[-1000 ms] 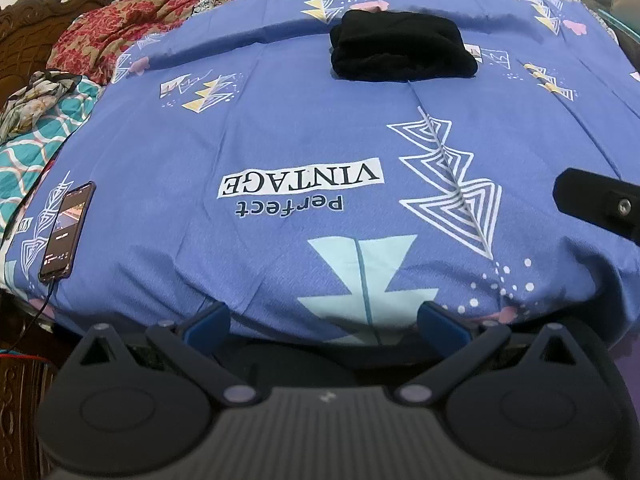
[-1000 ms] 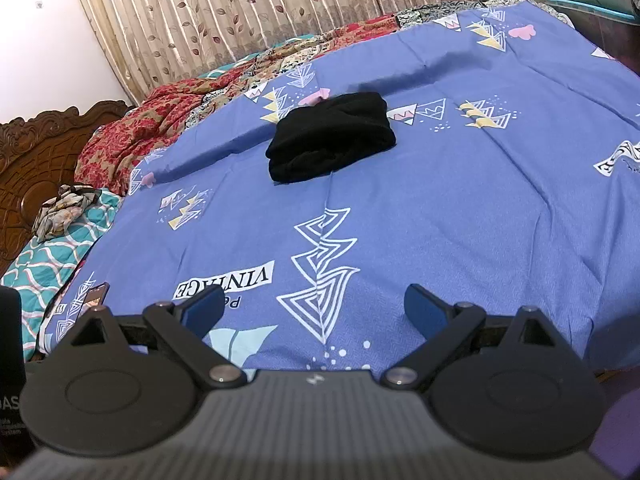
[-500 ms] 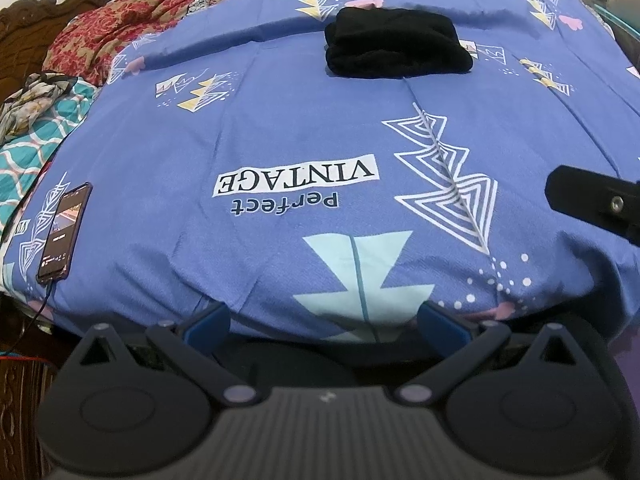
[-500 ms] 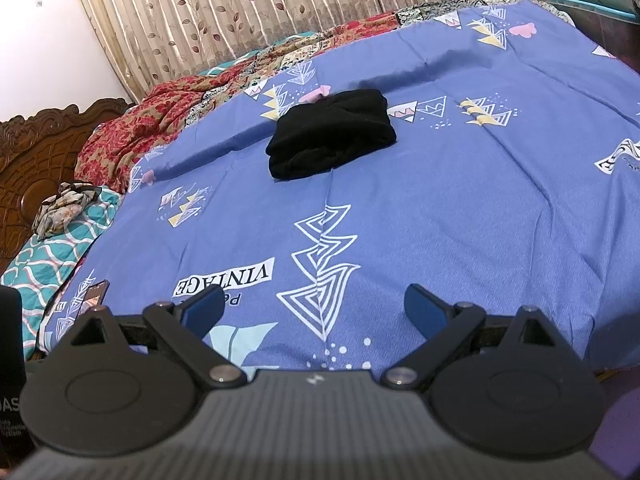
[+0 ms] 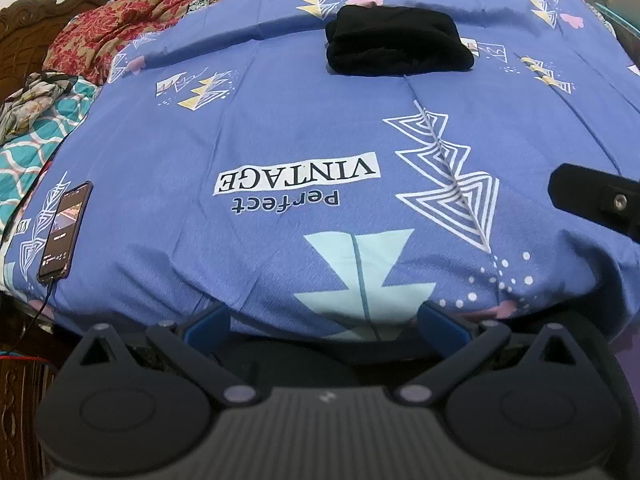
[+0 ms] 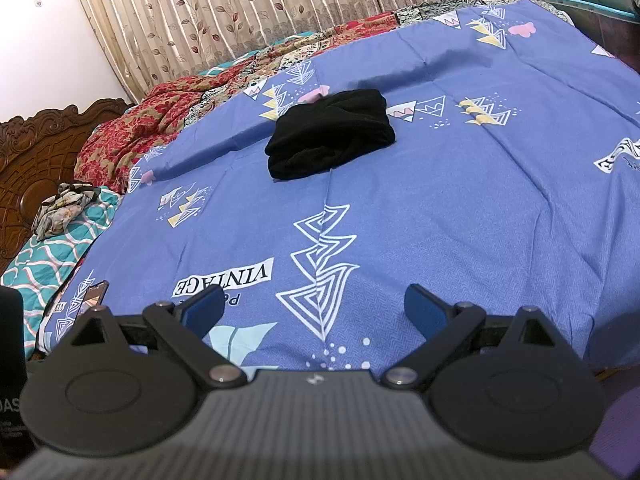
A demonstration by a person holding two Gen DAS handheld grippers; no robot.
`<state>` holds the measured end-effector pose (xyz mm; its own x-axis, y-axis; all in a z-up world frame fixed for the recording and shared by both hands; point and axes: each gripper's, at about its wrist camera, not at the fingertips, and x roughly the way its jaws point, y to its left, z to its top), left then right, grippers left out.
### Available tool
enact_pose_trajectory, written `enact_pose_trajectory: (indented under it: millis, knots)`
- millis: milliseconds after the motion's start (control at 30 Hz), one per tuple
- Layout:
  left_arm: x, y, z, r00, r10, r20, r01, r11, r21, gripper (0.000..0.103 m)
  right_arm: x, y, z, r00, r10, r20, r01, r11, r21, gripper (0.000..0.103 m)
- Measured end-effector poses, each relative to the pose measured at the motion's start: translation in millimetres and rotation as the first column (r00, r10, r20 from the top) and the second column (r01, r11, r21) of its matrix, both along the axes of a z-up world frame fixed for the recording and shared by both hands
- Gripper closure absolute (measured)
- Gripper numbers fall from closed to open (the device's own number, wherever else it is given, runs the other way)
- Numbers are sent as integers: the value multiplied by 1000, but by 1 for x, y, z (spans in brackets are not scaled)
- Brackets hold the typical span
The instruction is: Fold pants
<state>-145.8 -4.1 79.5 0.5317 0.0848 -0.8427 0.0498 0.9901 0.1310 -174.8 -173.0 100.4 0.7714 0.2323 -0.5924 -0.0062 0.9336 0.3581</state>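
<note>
pants: black pants lay folded on the blue bedsheet, upper centre of frame.
left gripper: jaws spread, empty.
right gripper: jaws spread, empty.

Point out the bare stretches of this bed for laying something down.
Widest: blue printed bedsheet between the folded black pants and the near edge. Also right of the pants. Crowded: the black smartphone at the left edge, the red floral blanket beyond.
</note>
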Motion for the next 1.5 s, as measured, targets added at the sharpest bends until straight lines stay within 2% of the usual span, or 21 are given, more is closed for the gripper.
enact_pose_trajectory:
  millis: [1500]
  knots:
    - [0, -5, -2, 1000, -9, -12, 9, 1000, -5, 0, 0, 4, 0, 1000, -5, 1, 5, 1000, -1, 5]
